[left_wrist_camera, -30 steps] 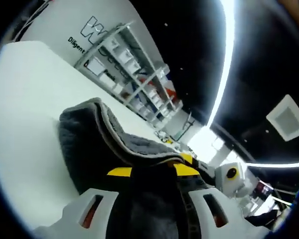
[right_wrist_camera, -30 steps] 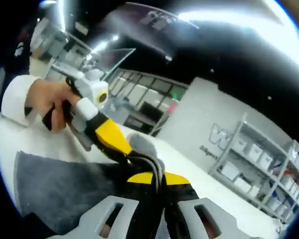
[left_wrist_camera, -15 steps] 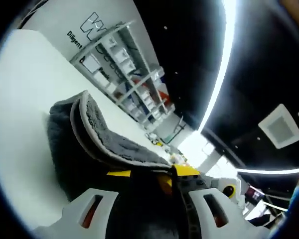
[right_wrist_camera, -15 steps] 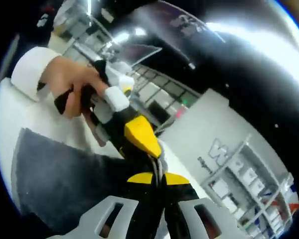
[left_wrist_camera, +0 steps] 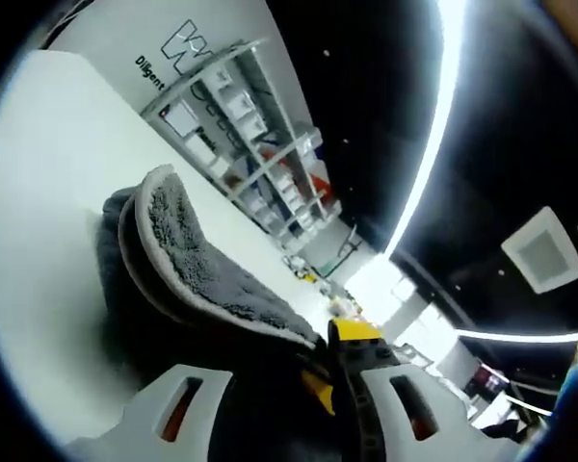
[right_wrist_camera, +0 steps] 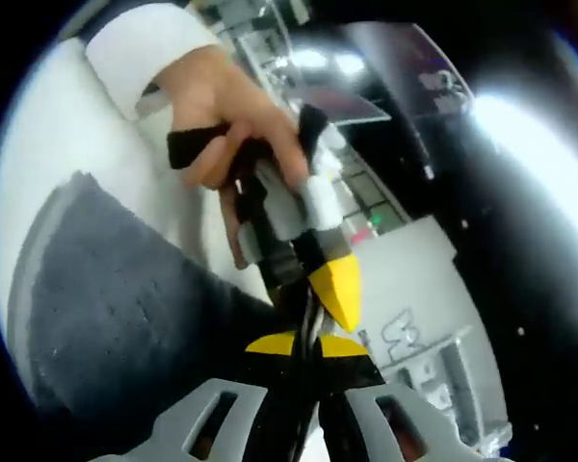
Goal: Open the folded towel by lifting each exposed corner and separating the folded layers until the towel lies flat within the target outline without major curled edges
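Towel (left_wrist_camera: 188,265) draped across the surface (left_wrist_camera: 48,192), both tongs, left (right_wrist_camera: 313,289) and right (right_wrist_camera: 305,346), clamped together on its lifted edge, shelving (left_wrist_camera: 246,125) behind the surface's far side.

Plush grey towel (left_wrist_camera: 188,265) on a smooth white desk (left_wrist_camera: 48,221)

The towel's cloth looked thick and fuzzy, its rough pile edged by a paler stitched hem. The desk was matt and plain. The left hand-held gripper (right_wrist_camera: 313,265) showed hard plastic: grey, smooth body shells and a glossy yellow tip.
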Demonstrator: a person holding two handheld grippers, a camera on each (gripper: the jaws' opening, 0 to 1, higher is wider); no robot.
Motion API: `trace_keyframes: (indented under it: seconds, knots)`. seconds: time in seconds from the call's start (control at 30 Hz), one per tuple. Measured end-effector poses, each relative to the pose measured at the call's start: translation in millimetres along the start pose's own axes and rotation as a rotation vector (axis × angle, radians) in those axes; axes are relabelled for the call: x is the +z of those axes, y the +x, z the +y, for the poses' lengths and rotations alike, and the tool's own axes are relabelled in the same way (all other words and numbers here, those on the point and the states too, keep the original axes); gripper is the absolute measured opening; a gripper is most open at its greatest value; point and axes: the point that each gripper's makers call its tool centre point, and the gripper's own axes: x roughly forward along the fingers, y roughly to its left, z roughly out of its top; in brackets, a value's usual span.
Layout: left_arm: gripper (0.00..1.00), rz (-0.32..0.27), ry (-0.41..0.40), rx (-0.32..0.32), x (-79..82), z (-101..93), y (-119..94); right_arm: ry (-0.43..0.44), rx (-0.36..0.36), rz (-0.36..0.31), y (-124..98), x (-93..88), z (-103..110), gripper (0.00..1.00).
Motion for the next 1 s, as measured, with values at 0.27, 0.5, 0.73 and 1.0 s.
trace_keyframes:
  seconds: [0.27, 0.5, 0.73, 1.0]
  knots:
    - [0.10, -0.008, 0.000, -0.005, 9.0, 6.1, -4, 0.224, 0.079, -0.063, -1, 3.4, 4, 0.03]
    - [0.07, -0.023, 0.035, 0.005, 12.2, 3.1, -7, 0.538, 0.193, -0.218, -11, 21.7, 0, 0.13]
    - [0.07, -0.026, 0.084, 0.029, 9.2, 2.8, -9, 0.650, 0.207, -0.353, -22, 30.9, -18, 0.12]
    - [0.07, -0.026, 0.126, 0.046, 6.2, -3.8, -12, 0.807, 0.166, -0.385, -31, 21.9, -37, 0.12]
